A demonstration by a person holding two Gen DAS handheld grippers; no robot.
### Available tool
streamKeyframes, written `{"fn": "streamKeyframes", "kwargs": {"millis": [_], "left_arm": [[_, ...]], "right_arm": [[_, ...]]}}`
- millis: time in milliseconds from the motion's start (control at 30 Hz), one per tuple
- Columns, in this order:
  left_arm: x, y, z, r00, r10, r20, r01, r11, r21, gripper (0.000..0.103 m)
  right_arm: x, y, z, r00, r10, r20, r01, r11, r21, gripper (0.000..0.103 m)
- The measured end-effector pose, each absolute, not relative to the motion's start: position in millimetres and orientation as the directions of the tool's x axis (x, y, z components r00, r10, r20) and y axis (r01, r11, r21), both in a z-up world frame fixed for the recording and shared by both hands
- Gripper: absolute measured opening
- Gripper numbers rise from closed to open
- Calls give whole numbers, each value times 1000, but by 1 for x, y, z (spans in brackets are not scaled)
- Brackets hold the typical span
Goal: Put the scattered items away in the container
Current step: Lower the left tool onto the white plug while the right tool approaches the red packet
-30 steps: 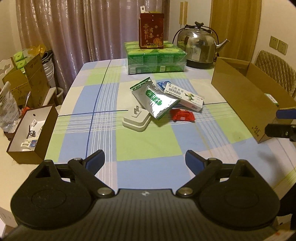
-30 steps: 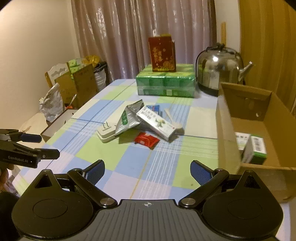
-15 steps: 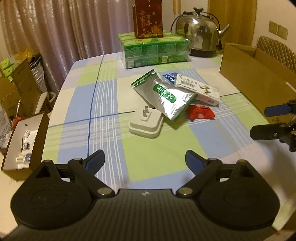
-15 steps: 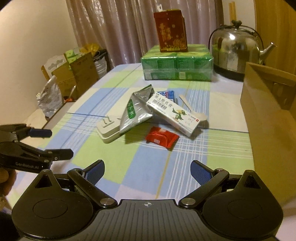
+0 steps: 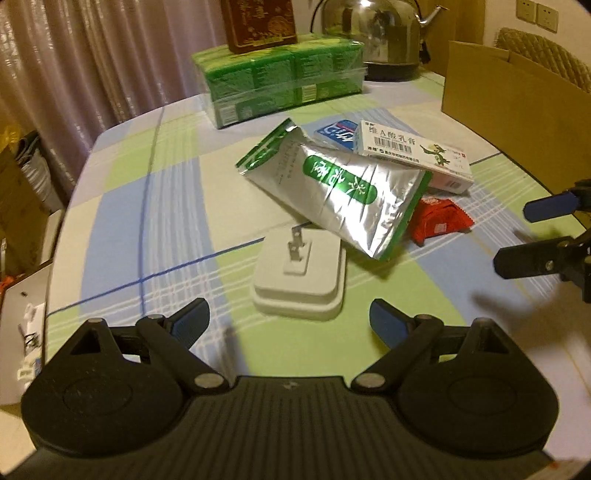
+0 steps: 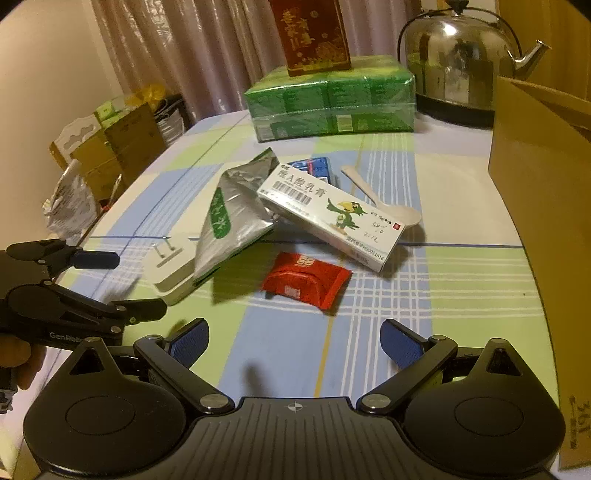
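Hovering low over the pastel checked tablecloth [image 5: 122, 236], the left gripper [image 5: 290, 319] has its blue-padded jaws spread wide and empty, the flat white plastic plug adapter [image 5: 301, 284] sitting just ahead at twelve o'clock, prongs up, which I judge to be its likely first pick. The right gripper [image 6: 293, 341] is likewise wide and empty, aimed at the small red foil snack packet [image 6: 306, 282] lying at twelve o'clock from it. The silver-and-green foil pouch [image 5: 343, 194] leans on the adapter's far edge, so lifting the adapter first could tip the pouch. Behind it, the long white cardboard ointment box with a green bird print [image 6: 328, 216] rests across a blue-and-white packet [image 6: 314, 166], with a white plastic spoon [image 6: 384, 199] at two o'clock of the box. The open brown cardboard container [image 6: 543, 206] stands at the table's edge, at three o'clock from the right gripper, near enough for short drops; its inside is hidden from here, so what it holds I cannot tell. The shrink-wrapped green cartons [image 6: 332, 99], red gift box [image 6: 310, 33] and steel kettle [image 6: 454, 62] at the far end look like fixtures rather than clutter
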State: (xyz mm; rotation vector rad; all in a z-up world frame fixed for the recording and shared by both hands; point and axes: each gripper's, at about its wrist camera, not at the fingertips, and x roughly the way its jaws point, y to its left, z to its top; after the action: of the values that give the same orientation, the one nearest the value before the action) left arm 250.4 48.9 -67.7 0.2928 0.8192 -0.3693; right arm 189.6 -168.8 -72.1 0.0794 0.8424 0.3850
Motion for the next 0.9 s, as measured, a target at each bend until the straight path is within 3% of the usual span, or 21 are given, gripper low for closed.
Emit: {"fn": "streamKeyframes", "kwargs": {"millis": [233,333,400,633,767,900], "left_arm": [[280,46,-82,592,-227,-774,450,889,84,88],[287,47,-85,577,-248,-778,452,891,52,77],[288,49,-83,569,-267,-778,454,891,25,63],[270,55,-80,577,-217,-787,382,924,25,62],[259,61,-78,580,-214,-786,359,933,11,62],[253,62,-78,581,-214,-785,353,936,6,62]], "right_arm": [[203,-163,-80,608,349,-713,-297,933,204,97],[210,-161,-83,611,341,-715,-286,937,203,97],[214,-160,-85,613,341,-713,-276,938,212,97],[226,-147,-92,641,305,-704,-231,952,202,96],[230,-134,-99,667,247,-703,-232,965,119,96],[234,-124,-106,692,182,-699,-217,975,38,83]]}}
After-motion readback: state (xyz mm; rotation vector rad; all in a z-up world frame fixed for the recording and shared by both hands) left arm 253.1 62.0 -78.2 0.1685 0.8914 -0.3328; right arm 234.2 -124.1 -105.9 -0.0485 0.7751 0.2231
